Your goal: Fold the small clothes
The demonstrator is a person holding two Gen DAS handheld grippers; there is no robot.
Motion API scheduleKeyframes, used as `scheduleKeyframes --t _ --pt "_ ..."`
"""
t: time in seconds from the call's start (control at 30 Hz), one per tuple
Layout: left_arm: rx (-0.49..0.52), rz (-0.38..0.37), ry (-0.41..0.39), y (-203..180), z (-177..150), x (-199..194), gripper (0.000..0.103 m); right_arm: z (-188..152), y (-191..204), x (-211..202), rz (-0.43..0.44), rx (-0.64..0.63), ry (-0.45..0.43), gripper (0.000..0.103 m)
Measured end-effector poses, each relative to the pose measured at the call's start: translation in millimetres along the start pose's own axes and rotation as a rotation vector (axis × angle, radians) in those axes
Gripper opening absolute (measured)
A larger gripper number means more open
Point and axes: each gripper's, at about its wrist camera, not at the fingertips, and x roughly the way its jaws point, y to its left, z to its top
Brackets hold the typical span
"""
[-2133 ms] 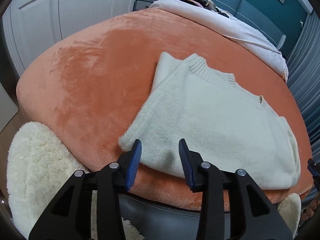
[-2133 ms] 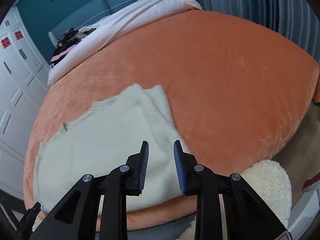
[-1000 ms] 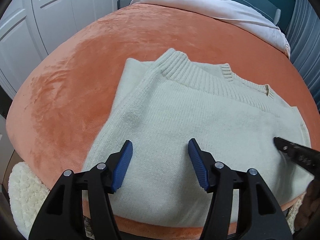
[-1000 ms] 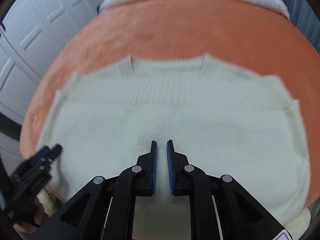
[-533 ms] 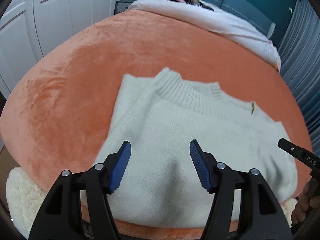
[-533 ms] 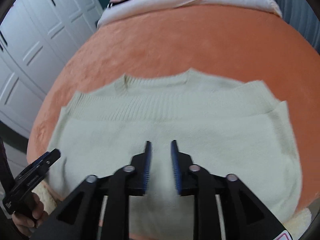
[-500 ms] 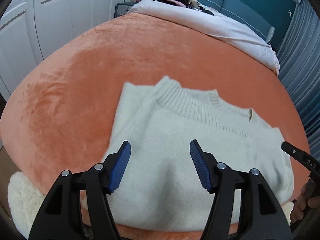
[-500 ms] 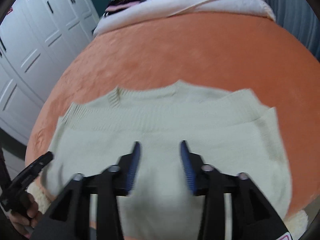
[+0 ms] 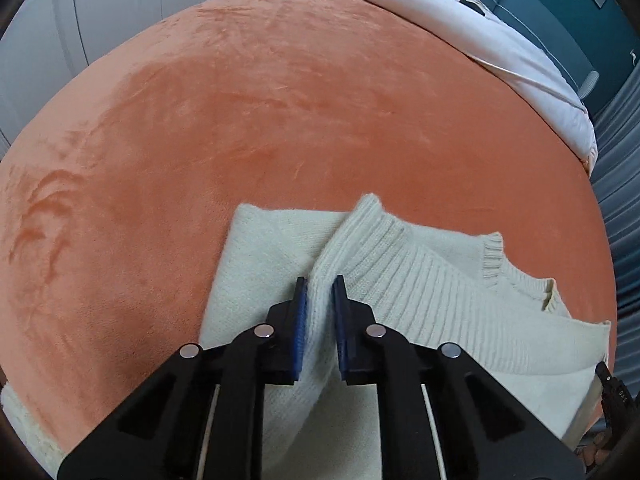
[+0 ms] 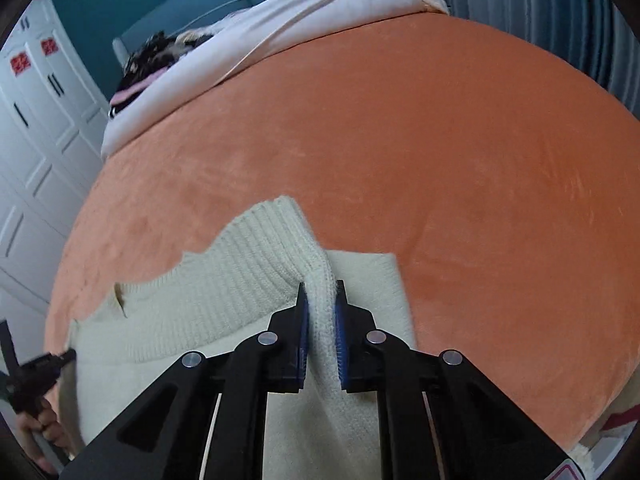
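A cream knitted sweater (image 9: 440,280) lies on the orange velvet bed cover (image 9: 280,100), partly folded, ribbed hem on top. My left gripper (image 9: 320,288) is shut on the sweater's left folded edge, knit pinched between its blue pads. In the right wrist view the sweater (image 10: 224,280) shows again, and my right gripper (image 10: 319,292) is shut on its right folded edge, a ridge of knit squeezed between the pads. Each gripper's tip shows at the other view's side edge: the right one (image 9: 612,384), the left one (image 10: 40,364).
A white duvet (image 9: 460,16) with dark clothes on it lies at the bed's far end. White wardrobe doors (image 10: 36,128) stand to the left, grey curtains (image 10: 560,8) to the right. A fluffy cream rug (image 9: 24,432) lies below the bed's near edge.
Both grippers were open over the sweater's body. They have moved out to its two side edges and closed on the knit.
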Motion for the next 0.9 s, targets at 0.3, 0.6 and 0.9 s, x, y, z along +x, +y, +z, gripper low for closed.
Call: scheduleKeyframes --t 0.3,0.6,0.9 --pt "0.06 0.03 -0.091 0.5 -15.4 -34.9 0.034 -4.2 25.0 -2.8 -0.117 -0.086 0.01 0.022" --pt "-0.214 -0.159 -0.008 76.3 -87.6 -71.9 0.061 -61.9 155.9 -12.4 0.171 -0.34 0.174 0.017" --pt "-0.295 -0.137 -0.013 77.8 -91.7 -47.9 0.079 -112.4 206.0 23.1 0.016 -0.558 0.215 0.023"
